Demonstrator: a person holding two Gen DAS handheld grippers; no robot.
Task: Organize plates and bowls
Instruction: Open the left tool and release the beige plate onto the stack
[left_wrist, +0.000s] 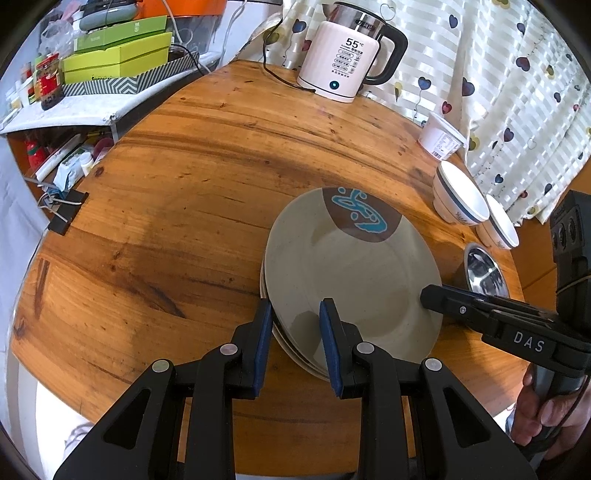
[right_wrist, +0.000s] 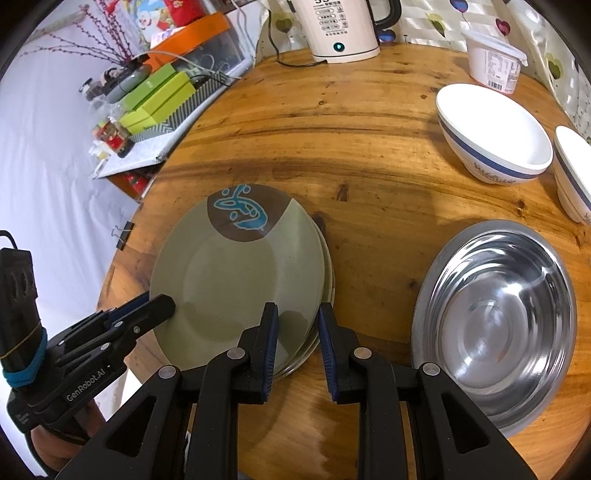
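The near rim of the top plate (left_wrist: 351, 266) is straddled by the left claw (left_wrist: 295, 343) and the right claw (right_wrist: 297, 350), one at each side; whether either is clamped cannot be told. The plate is stacked on others on the desk (left_wrist: 166, 184). A steel bowl (right_wrist: 495, 321) and two white bowls (right_wrist: 491, 133) are seen to its right.

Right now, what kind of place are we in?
Probably a home dining or kitchen corner: a round wooden table with an electric kettle, plates and bowls, and a heart-print curtain behind.
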